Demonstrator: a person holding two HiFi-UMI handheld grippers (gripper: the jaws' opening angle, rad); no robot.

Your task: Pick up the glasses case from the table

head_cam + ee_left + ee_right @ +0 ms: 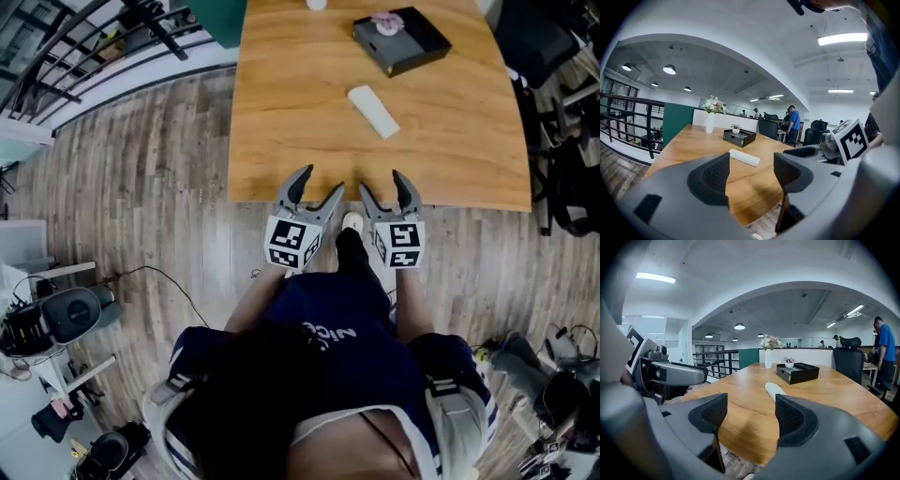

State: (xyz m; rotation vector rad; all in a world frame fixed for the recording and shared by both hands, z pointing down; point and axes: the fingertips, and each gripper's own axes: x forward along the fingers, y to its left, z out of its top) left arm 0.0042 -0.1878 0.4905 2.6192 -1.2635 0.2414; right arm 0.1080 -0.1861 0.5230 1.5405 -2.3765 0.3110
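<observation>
A white oblong glasses case (pixel 373 111) lies flat on the wooden table (pixel 281 112), a little past its middle. It shows beyond the jaws in both gripper views, as the case (pixel 744 158) and the case (pixel 775 391). My left gripper (pixel 319 185) and right gripper (pixel 382 185) hover side by side over the table's near edge, well short of the case. Both stand open with nothing between their fingers.
A black open box (pixel 401 39) with a small potted plant sits at the table's far end, near a white vase (pixel 768 358) of flowers. Office chairs (pixel 562 169) crowd the right side. A railing (pixel 628 126) runs along the left. People stand in the background.
</observation>
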